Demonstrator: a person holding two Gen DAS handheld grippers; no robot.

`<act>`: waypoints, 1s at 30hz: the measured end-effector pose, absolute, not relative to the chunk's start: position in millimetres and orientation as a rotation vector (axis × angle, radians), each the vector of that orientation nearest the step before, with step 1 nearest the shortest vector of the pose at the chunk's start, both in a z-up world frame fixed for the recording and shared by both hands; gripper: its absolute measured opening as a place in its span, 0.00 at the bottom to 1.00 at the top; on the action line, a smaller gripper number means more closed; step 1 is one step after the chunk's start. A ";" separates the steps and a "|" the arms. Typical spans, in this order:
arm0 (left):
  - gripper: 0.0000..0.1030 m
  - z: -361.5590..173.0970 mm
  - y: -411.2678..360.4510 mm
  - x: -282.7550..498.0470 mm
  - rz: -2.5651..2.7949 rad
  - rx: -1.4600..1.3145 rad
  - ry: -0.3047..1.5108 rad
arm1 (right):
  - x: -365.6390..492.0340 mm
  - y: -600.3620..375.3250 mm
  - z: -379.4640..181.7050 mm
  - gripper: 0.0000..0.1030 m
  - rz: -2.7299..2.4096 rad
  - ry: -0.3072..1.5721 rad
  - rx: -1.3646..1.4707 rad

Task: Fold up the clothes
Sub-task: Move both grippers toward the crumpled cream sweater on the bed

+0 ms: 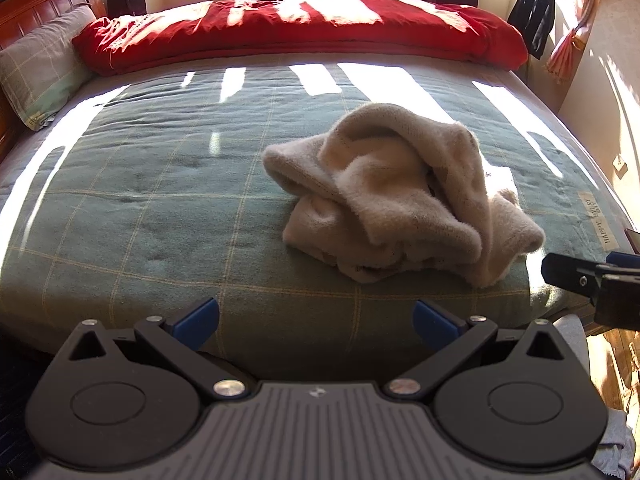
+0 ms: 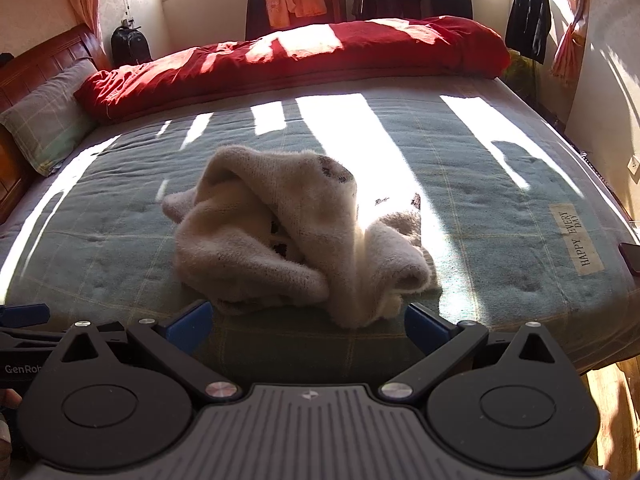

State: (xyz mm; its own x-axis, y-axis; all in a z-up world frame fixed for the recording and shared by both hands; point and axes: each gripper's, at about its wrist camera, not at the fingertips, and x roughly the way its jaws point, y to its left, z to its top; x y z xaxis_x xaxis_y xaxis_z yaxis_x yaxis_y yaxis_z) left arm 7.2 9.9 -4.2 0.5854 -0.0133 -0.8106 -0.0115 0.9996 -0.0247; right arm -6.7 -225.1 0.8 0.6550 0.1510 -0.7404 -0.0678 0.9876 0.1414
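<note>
Sunny bedroom, green checked bed [image 2: 120, 216]. The cream fleece garment [image 2: 280, 232] sits crumpled near the front edge, dead ahead of the right gripper [image 2: 308, 320], right of the left gripper [image 1: 316, 320]. Both spread wide, holding nothing.

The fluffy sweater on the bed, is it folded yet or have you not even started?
Not started. Done: nothing, the sweater lies in a crumpled heap on the green bedspread. In hand: nothing, the left gripper and right gripper are both open and empty, short of the heap. Left: everything, meaning grab it, spread it flat, then fold it.
</note>
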 end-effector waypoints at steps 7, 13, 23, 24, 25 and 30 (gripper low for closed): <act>1.00 -8.7 19.2 16.3 0.004 -0.059 0.937 | 2.3 -233.7 12.2 1.00 0.165 0.789 0.123; 1.00 -9.2 32.8 29.5 0.006 -0.112 0.883 | 15.0 -245.6 16.4 1.00 0.204 0.731 0.160; 1.00 -28.6 54.3 62.8 0.001 -0.112 0.830 | 64.3 -263.6 -5.5 1.00 0.310 0.711 0.202; 1.00 -31.6 55.3 66.3 -0.007 -0.108 0.828 | 69.6 -265.9 -8.3 1.00 0.296 0.717 0.214; 1.00 -34.0 55.7 69.1 -0.011 -0.105 0.829 | 73.7 -267.5 -10.4 1.00 0.285 0.715 0.222; 1.00 -45.2 56.1 83.6 -0.033 -0.112 0.865 | 86.6 -264.1 -6.5 1.00 0.288 0.651 0.165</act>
